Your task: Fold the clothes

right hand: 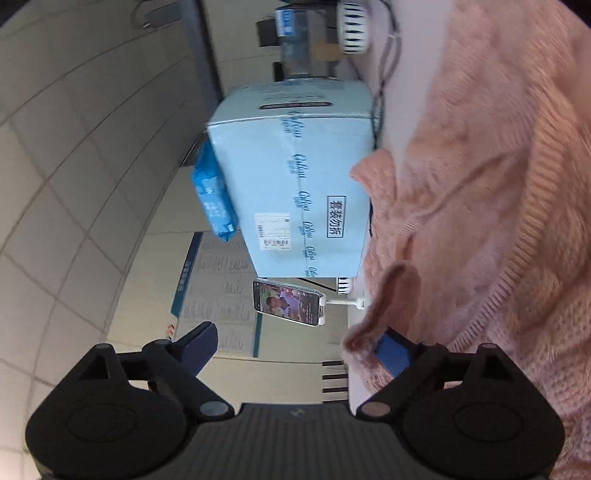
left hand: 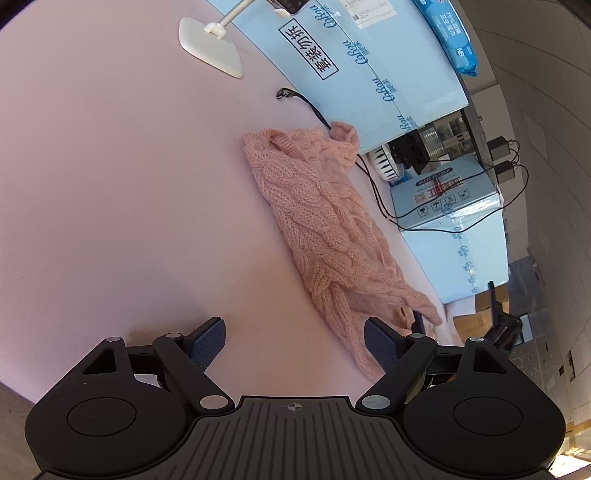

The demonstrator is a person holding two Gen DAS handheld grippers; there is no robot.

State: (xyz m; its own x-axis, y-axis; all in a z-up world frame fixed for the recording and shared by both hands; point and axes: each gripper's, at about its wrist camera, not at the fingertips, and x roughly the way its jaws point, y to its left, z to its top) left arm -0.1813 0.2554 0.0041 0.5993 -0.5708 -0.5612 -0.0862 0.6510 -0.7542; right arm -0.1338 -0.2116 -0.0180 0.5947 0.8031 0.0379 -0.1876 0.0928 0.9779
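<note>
A pink cable-knit sweater (left hand: 325, 221) lies folded into a long strip on the pale pink table (left hand: 110, 184). My left gripper (left hand: 293, 341) is open and empty above the table, its right finger beside the strip's near end. In the right wrist view the sweater (right hand: 498, 203) fills the right side, very close. My right gripper (right hand: 299, 345) is open; a fold of the sweater's edge drapes over its right finger (right hand: 393, 352), and the left finger is in free air. The other gripper's dark tip (left hand: 419, 321) shows at the sweater's near end.
Large light-blue cartons (left hand: 369, 74) (right hand: 295, 177) stand along the table's far side, with a blue wipes packet (left hand: 450, 33) on top. A white phone stand (left hand: 210, 44) holds a phone (right hand: 288, 302). Black cables (left hand: 380, 192) run beside the sweater.
</note>
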